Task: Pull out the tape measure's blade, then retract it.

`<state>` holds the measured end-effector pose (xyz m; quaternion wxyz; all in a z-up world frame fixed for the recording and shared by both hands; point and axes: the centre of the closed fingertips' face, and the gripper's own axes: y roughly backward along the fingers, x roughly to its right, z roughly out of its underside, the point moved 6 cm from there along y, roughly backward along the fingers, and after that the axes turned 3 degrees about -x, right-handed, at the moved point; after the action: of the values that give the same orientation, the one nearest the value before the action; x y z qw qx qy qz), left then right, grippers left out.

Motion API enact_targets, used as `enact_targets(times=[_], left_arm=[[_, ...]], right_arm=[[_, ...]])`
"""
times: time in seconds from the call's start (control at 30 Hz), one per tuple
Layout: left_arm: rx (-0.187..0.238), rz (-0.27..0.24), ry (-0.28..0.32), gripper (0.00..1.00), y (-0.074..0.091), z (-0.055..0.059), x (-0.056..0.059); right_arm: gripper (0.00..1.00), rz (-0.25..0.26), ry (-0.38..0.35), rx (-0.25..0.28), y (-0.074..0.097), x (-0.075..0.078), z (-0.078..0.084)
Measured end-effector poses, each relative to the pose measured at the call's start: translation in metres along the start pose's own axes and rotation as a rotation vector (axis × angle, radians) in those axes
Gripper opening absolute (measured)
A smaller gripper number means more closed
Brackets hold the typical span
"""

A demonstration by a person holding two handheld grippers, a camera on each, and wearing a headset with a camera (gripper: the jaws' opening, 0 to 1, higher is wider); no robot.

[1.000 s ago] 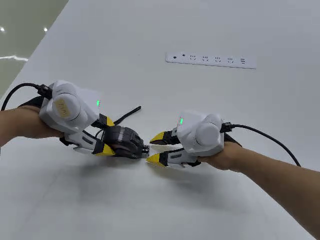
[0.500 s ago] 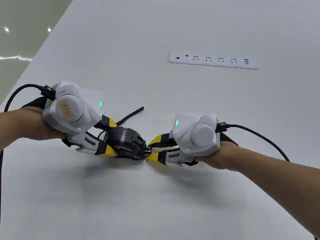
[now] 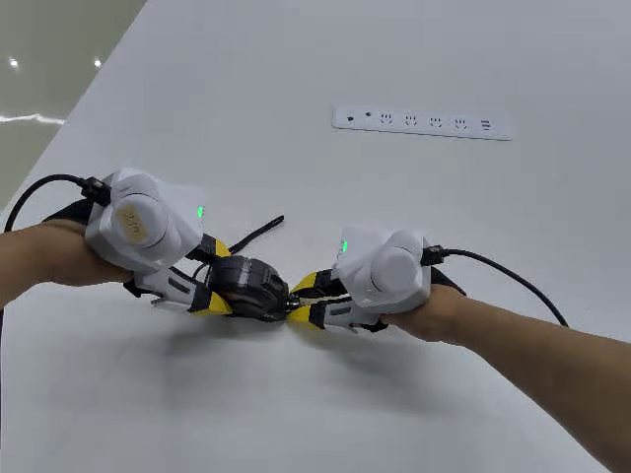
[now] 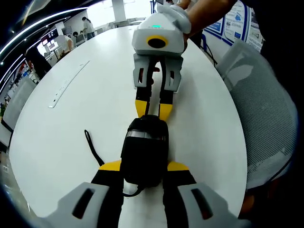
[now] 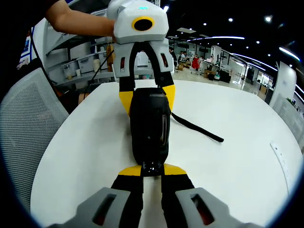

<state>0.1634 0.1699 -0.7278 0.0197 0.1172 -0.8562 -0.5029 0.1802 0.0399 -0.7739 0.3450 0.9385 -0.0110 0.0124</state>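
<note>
Left gripper (image 3: 221,275) clamped on tape measure (image 3: 248,288), on table (image 3: 394,59) at head view's 8 o'clock. Right gripper (image 3: 302,299) pinches blade hook (image 5: 152,167) at case's 3 o'clock. Advice: pull straight, level, case held firm.

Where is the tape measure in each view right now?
Head view: tape measure lower left of centre.
Left gripper view: centre, held by the left tool.
Right gripper view: centre, just beyond the jaws.
Shared landmark: its black strap.
</note>
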Motion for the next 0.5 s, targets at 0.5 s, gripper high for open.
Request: enact_targets(times=[0.5], left_arm=[[-0.006, 0.004, -0.006, 0.26, 0.0019, 0.0013, -0.0003]], right_arm=[[0.11, -0.021, 0.032, -0.024, 0.0036, -0.0007, -0.0042]])
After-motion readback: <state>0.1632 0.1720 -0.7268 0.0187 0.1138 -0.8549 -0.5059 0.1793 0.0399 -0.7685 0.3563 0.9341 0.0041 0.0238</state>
